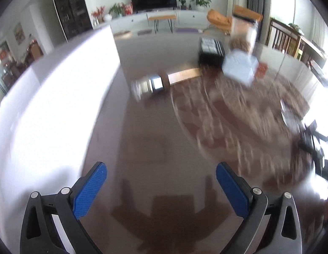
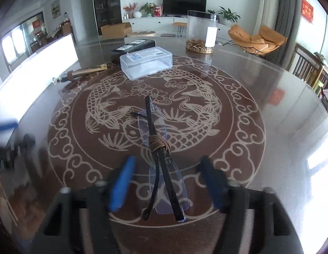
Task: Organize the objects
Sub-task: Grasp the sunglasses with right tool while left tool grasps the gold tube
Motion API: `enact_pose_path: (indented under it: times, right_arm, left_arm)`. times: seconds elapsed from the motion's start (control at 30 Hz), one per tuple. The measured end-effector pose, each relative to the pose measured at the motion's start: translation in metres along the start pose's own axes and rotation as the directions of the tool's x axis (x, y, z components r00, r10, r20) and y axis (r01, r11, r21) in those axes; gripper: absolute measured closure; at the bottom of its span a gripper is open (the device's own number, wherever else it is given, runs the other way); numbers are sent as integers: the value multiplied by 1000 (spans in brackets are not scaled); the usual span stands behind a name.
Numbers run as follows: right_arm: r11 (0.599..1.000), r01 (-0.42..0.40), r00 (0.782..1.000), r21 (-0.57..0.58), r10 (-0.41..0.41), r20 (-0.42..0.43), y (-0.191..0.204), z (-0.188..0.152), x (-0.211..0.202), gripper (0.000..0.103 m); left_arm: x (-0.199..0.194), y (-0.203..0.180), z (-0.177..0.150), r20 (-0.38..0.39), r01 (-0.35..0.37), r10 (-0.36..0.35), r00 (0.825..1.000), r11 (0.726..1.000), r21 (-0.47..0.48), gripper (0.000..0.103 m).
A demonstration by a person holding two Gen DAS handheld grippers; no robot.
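Glasses point(image 2: 161, 167) flat on tabletop point(image 2: 269, 97) between spread right tongs point(image 2: 167, 169), untouched; left tongs point(image 1: 161, 177) spread, empty.

Worktop point(image 2: 259, 80): dark brown, glossy, pale cream inlay of two fish, flowers, cloud-scroll ring.
Glasses point(image 2: 161, 163): clear lenses, black arms, tan cord wound round them.
Box point(image 2: 146, 63): clear plastic, white-blue label.
Jar point(image 2: 201, 31): clear, black lid, white label, tan contents.
Case point(image 2: 132, 47): black.
Left tongs point(image 1: 161, 182): black frame, blue pads.
Right tongs point(image 2: 167, 175): black, blue pads, blurred.
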State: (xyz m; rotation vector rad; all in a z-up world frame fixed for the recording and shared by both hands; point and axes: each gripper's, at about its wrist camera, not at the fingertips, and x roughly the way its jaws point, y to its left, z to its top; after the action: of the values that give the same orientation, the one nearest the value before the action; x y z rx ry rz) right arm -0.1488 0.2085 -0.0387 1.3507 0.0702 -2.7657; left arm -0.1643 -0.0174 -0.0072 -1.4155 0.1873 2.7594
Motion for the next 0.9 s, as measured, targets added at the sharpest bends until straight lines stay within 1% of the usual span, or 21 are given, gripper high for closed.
enact_pose_path:
  times: [0.07,0.1,0.17,0.23,0.3,0.33,0.37,0.4,0.43,0.47,0.5,0.53,0.57,0.63,0.73,0.8,0.87,0.9]
  right_arm:
    - [1000,-6,1000,3,6,0,-1,-1,-2,32]
    - [1000,-9,1000,3,9,0,-2,-3,-3,31]
    - [1000,-8,1000,0,8,-1,-1,-2,-2,31]
    - [1000,-10,1000,-1,10,-1,-1,-2,-2,30]
    - [1000,-10,1000,-2,10,-1,-1,-2,-2,30]
    - [1000,-10,1000,-1,10,-1,-1,-2,-2,30]
    - [1000,-9,1000,-2,9,-1,-1,-2,-2,30]
    - [1000,-10,1000,-2,10,-1,-1,-2,-2,30]
    - [1000,-10,1000,-1,10,-1,-1,-2,-2,30]
    - [1000,-10,1000,-1,10,-1,-1,-2,-2,30]
    - [1000,-10,1000,-1,10,-1,-1,-2,-2,30]
    - [1000,-10,1000,-1,10,-1,-1,-2,-2,30]
    - [1000,-10,1000,-1,10,-1,-1,-2,-2,30]
    - [1000,-10,1000,-1,10,-1,-1,-2,-1,30]
    - [1000,-11,1000,-2,11,-1,-1,-2,-1,30]
    - [1000,-11,1000,-2,11,-1,-1,-2,-1,30]
    - [1000,-10,1000,-3,10,-1,-1,-2,-1,30]
    - [1000,-9,1000,-3,9,-1,-1,-2,-1,30]
  left_arm:
    - [15,5,32,1,-19,19,1000,1000,1,0]
    - [21,6,43,-1,-30,30,1000,1000,7,0]
    - [39,4,67,-2,-71,71,997,996,45,0]
    - [54,-3,82,-11,-97,99,995,991,93,0]
    - [72,-11,91,-32,-117,124,992,980,162,0]
    - [78,-14,93,-37,-113,122,992,976,186,0]
    - [80,-14,93,-32,-84,92,995,976,199,5]
    - [78,-14,93,-16,-48,52,999,980,195,32]
    - [78,-13,92,-22,0,5,1000,982,188,59]
    - [75,-10,91,-31,43,-38,999,985,166,68]
    - [73,-10,87,-36,59,-55,998,987,149,78]
    - [68,-11,81,-32,48,-44,999,989,143,81]
    - [61,-13,72,-19,32,-30,999,991,133,81]
    - [44,-13,46,-20,53,-52,998,996,77,81]
    - [8,-13,-6,-31,72,-73,997,997,-38,82]
    - [-12,-17,-35,-30,65,-67,997,996,-60,81]
    - [-26,-24,-54,-25,35,-36,999,998,-53,80]
    - [-29,-23,-59,-20,23,-24,1000,998,-55,77]
